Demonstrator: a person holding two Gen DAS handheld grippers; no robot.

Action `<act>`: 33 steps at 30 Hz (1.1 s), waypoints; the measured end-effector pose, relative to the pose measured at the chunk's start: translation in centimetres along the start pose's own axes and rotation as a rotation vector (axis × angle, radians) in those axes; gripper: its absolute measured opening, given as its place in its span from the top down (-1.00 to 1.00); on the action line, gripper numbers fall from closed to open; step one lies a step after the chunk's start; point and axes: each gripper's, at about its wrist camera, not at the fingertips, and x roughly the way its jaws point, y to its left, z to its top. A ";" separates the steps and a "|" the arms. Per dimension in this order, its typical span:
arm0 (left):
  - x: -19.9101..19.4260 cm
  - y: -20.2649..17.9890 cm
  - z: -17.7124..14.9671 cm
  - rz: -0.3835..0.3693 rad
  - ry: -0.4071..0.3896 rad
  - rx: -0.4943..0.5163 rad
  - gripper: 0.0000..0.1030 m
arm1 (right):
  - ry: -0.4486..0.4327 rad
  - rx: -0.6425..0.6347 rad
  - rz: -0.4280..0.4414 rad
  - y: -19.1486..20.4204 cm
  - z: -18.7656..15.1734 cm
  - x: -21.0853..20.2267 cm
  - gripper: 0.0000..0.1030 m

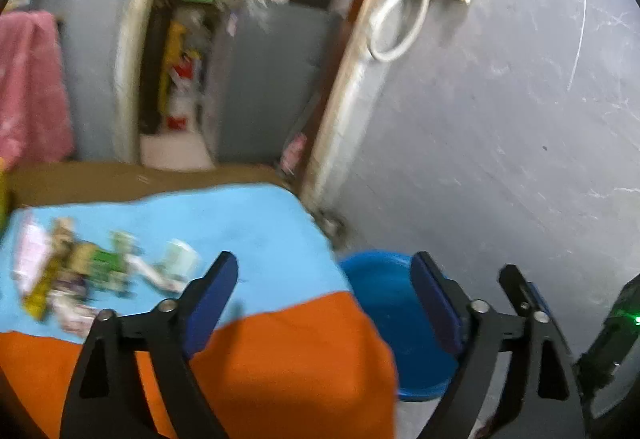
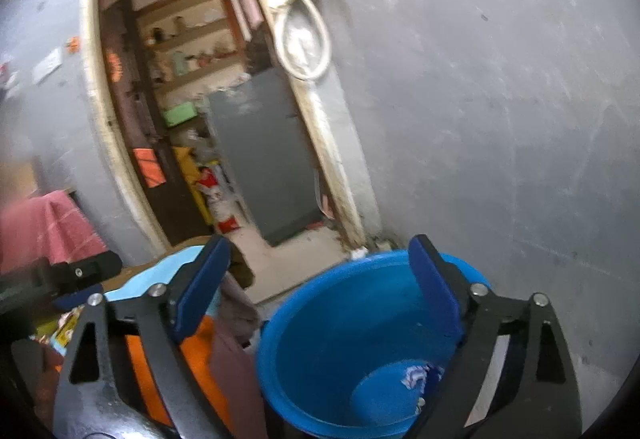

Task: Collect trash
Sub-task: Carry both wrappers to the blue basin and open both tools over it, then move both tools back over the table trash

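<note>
The step in hand looks like the gap between 2 trips: something has gone into the bucket and more litter waits on the table.

The blue bucket [image 2: 360, 343] fills the lower middle of the right wrist view, on the floor just beside the table edge, with a crumpled white-and-blue scrap [image 2: 418, 379] at its bottom, near 5 o'clock inside it. The right gripper [image 2: 320, 279] hangs over the bucket mouth, jaws spread wide and empty.

The table's blue-and-orange cloth [image 1: 256, 223] carries a blurred cluster of wrappers [image 1: 92, 271] at about 9 o'clock from the left gripper [image 1: 324, 291], well apart from it. That gripper is also released, nothing between its pads.

Next, I judge, the left gripper must swing toward 9 o'clock, settle over 1 wrapper and close.
</note>
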 end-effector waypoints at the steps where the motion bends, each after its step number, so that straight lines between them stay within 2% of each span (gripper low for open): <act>1: -1.1 0.6 -0.1 0.028 -0.033 0.007 -0.80 | -0.009 -0.013 0.010 0.5 0.0 -0.2 -0.97; 3: -2.6 1.3 -0.4 0.080 -0.084 0.018 -0.91 | -0.040 -0.057 0.054 2.2 -0.1 -0.9 -1.00; 7: -5.9 3.1 -1.6 0.164 -0.173 0.056 -0.93 | -0.102 -0.113 0.134 5.0 -0.3 -2.3 -1.00; 11: -9.3 5.4 -3.0 0.233 -0.251 0.047 -0.97 | -0.151 -0.152 0.224 7.8 -0.8 -3.5 -1.00; 15: -13.1 7.6 -4.2 0.313 -0.341 0.045 -0.97 | -0.181 -0.184 0.303 10.8 -1.4 -4.4 -1.00; 19: -16.2 9.4 -5.6 0.392 -0.417 0.091 -0.97 | -0.182 -0.217 0.369 13.6 -2.5 -5.2 -1.00; 25: -18.6 12.7 -7.6 0.475 -0.427 0.121 -0.97 | -0.144 -0.318 0.448 18.0 -4.2 -5.4 -1.00; 33: -19.5 16.6 -9.1 0.528 -0.435 0.084 -0.97 | -0.116 -0.326 0.464 20.1 -5.0 -4.7 -1.00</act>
